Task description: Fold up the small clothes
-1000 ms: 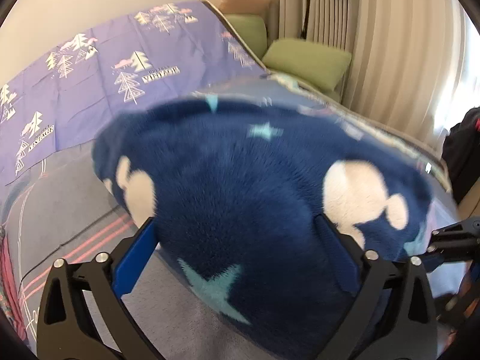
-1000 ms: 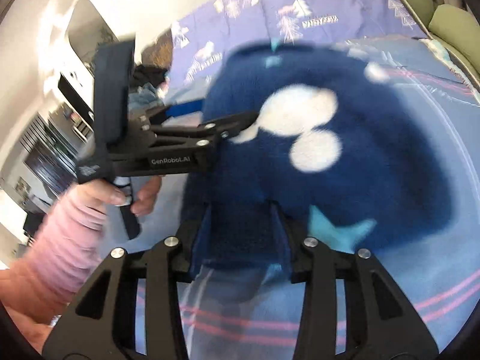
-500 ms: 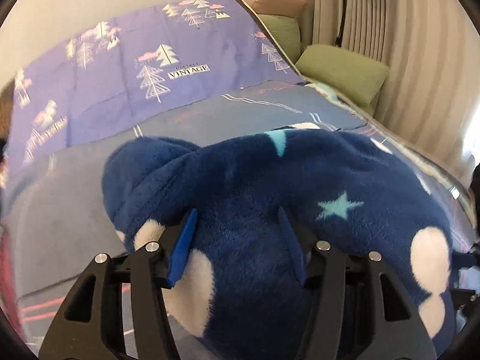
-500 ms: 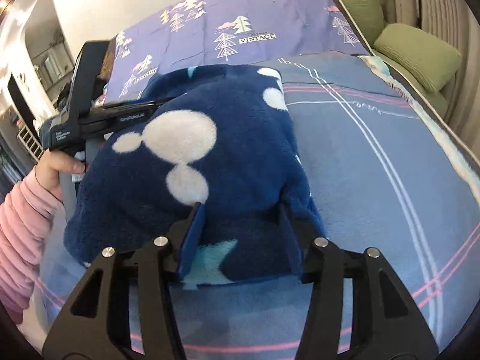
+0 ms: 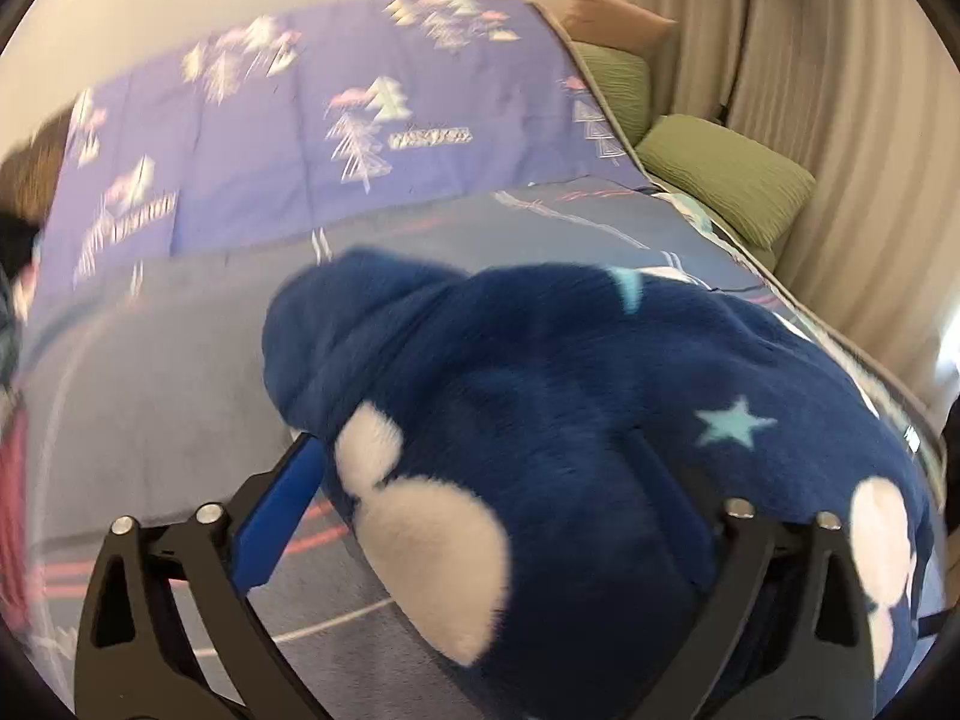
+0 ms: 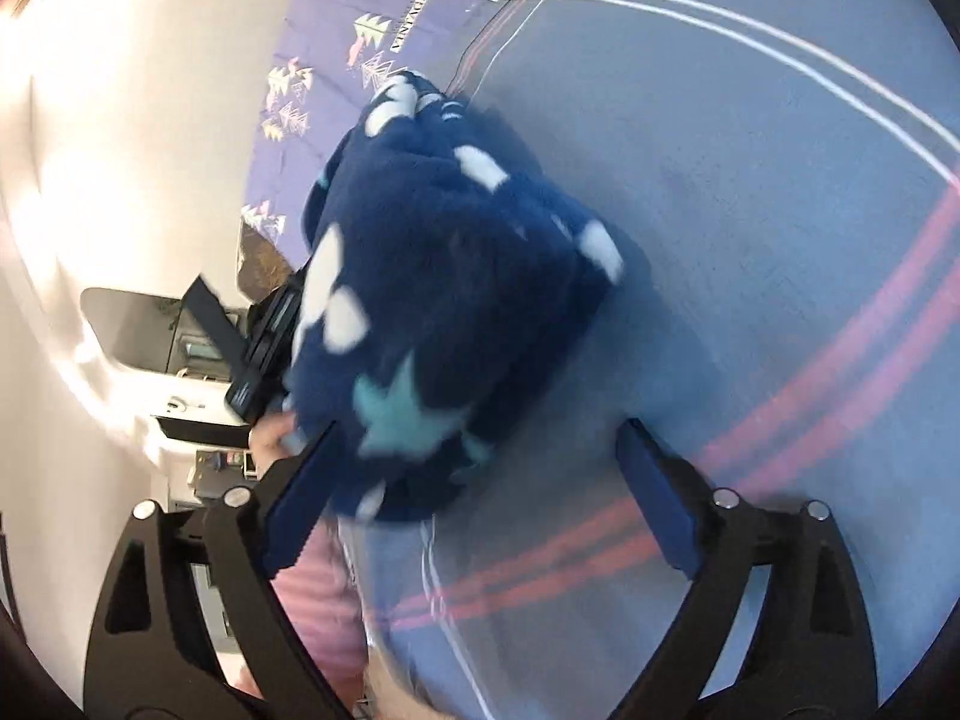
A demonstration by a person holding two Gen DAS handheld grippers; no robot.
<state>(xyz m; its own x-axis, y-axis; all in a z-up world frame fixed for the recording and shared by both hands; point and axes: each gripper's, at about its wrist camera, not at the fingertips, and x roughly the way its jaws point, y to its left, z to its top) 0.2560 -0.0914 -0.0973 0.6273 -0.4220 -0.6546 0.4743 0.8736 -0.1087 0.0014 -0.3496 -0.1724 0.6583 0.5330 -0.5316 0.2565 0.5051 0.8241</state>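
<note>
A dark blue fleece garment (image 5: 540, 420) with white blobs and teal stars lies bunched on the grey-blue bedspread (image 5: 150, 396). My left gripper (image 5: 474, 510) has its jaws spread wide, and the fleece fills the gap between them. In the right wrist view the same garment (image 6: 444, 276) lies folded in a heap ahead. My right gripper (image 6: 474, 480) is open wide, with only the garment's near edge by its left finger (image 6: 300, 498). The left gripper's black body (image 6: 264, 348) shows behind the garment.
A purple quilt with tree prints (image 5: 336, 138) covers the bed's far part. Green cushions (image 5: 726, 174) and a tan one (image 5: 618, 18) lie at the right by pale curtains (image 5: 840, 120). A pink-sleeved arm (image 6: 324, 588) shows at lower left. White and pink stripes (image 6: 840, 348) cross the bedspread.
Both grippers opened their jaws and let go of the fleece. The right gripper swung and tilted away, so the garment now lies mostly free ahead of it.
</note>
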